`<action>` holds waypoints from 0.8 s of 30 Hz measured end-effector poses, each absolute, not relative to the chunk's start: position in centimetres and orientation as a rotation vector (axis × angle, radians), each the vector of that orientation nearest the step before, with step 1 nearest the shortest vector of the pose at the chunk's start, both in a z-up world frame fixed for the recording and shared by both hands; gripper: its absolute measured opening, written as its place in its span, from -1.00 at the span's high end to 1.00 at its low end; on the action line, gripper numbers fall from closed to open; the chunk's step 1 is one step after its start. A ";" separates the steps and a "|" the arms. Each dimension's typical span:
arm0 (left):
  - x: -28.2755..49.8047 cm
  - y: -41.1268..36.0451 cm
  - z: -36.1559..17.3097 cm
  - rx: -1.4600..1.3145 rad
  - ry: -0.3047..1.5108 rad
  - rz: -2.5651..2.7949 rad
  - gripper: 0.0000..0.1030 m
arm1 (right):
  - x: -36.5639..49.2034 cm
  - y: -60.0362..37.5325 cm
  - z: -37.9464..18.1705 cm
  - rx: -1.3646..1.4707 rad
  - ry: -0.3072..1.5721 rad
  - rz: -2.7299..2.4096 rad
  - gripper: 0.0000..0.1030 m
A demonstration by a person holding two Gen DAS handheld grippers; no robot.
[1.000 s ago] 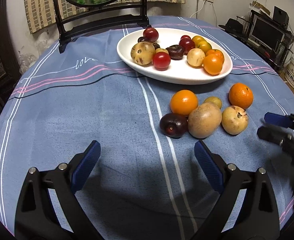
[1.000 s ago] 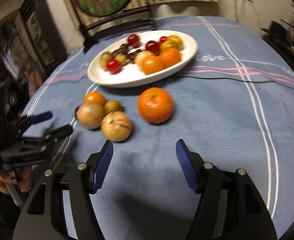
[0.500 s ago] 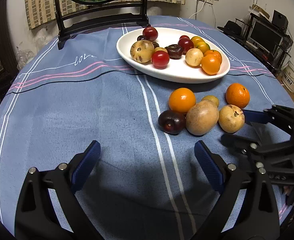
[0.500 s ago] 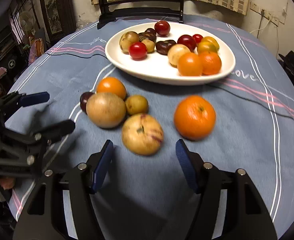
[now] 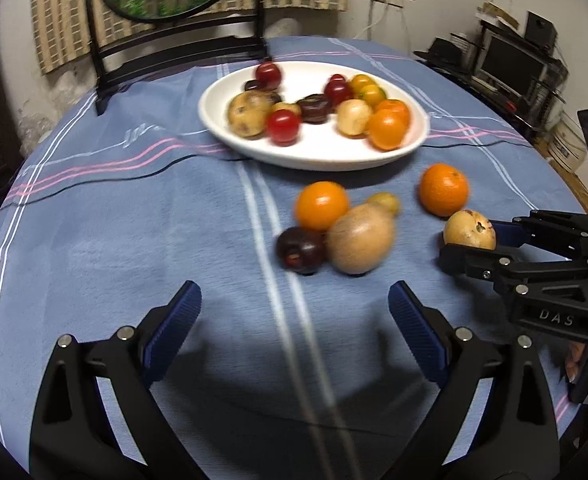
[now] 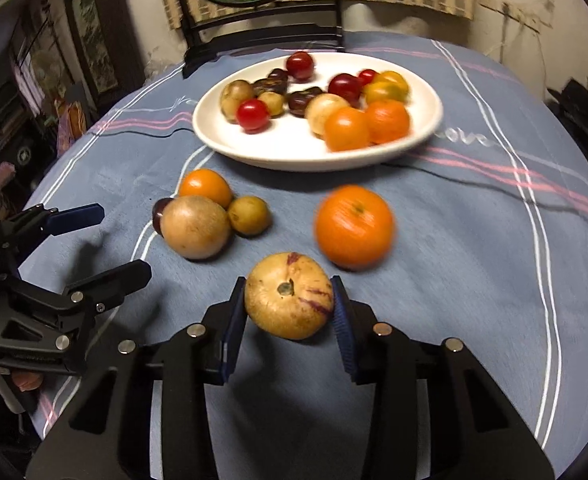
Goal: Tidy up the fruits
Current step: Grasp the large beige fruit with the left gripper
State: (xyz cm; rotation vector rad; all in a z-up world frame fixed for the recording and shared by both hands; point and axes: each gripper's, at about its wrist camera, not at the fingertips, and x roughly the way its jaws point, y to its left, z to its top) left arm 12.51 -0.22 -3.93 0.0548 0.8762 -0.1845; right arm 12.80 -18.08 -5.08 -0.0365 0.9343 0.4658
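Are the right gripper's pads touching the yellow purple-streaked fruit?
Touching. Right wrist view: both blue pads of the right gripper press the yellow purple-streaked fruit, no gap.

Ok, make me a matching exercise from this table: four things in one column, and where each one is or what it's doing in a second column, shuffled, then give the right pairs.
Things
1. striped yellow fruit
2. red tomato
3. big orange
4. left claw

Places or states
A. on the white plate
B. open, holding nothing
C. between the right claw's pads
D. loose on the blue cloth

Pairs: 1-C, 2-A, 3-D, 4-B
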 end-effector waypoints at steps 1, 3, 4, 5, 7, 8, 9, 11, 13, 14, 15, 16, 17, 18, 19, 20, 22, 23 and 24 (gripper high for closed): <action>12.6 -0.9 -3.9 0.066 0.876 -0.205 -0.87 | 12.6 -18.8 -5.1 -0.020 0.937 0.461 0.20; 12.7 -2.0 -3.9 0.081 0.878 -0.240 -0.87 | 12.3 -19.8 -5.2 -0.001 0.939 0.457 0.20; 12.8 -2.5 -3.9 0.091 0.876 -0.254 -0.87 | 12.1 -20.4 -5.1 0.014 0.936 0.452 0.20; 13.0 -3.0 -3.9 0.105 0.872 -0.263 -0.86 | 12.0 -20.7 -5.1 0.020 0.934 0.450 0.20; 13.5 -4.1 -3.8 0.127 0.865 -0.272 -0.85 | 11.7 -21.4 -5.0 0.036 0.930 0.447 0.20; 13.7 -4.6 -3.7 0.134 0.860 -0.277 -0.82 | 11.6 -21.7 -4.9 0.043 0.928 0.448 0.20; 13.7 -4.9 -3.7 0.140 0.855 -0.281 -0.78 | 11.5 -22.0 -4.9 0.049 0.928 0.449 0.20; 14.0 -5.5 -3.7 0.150 0.858 -0.292 -0.51 | 11.3 -22.3 -5.0 0.058 0.928 0.452 0.20; 14.5 -5.6 -3.8 0.140 0.865 -0.288 -0.38 | 11.3 -22.6 -5.1 0.067 0.930 0.454 0.20; 14.7 -5.6 -3.8 0.141 0.861 -0.275 -0.24 | 11.3 -22.7 -5.2 0.070 0.930 0.453 0.20; 14.9 -5.4 -3.9 0.145 0.857 -0.260 -0.18 | 11.3 -22.8 -5.2 0.074 0.929 0.454 0.20; 15.1 -5.2 -3.9 0.146 0.856 -0.251 -0.06 | 11.3 -22.9 -5.2 0.079 0.928 0.457 0.20; 15.3 -5.1 -3.9 0.144 0.857 -0.247 -0.01 | 11.3 -23.0 -5.3 0.083 0.929 0.459 0.20; 15.5 -4.9 -3.9 0.146 0.858 -0.247 0.01 | 11.3 -23.0 -5.3 0.085 0.930 0.460 0.20; 15.6 -5.0 -4.0 0.153 0.858 -0.249 0.01 | 11.3 -23.0 -5.3 0.085 0.930 0.461 0.20; 15.7 -5.1 -4.0 0.164 0.857 -0.249 0.01 | 11.3 -23.0 -5.3 0.086 0.929 0.462 0.20; 15.7 -5.6 -4.3 0.207 0.850 -0.239 0.01 | 11.2 -23.0 -5.2 0.086 0.929 0.464 0.20; 15.7 -5.9 -4.4 0.227 0.846 -0.232 0.00 | 11.3 -23.0 -5.2 0.086 0.929 0.463 0.20; 15.7 -6.2 -4.6 0.249 0.843 -0.227 0.00 | 11.3 -23.0 -5.2 0.087 0.929 0.463 0.20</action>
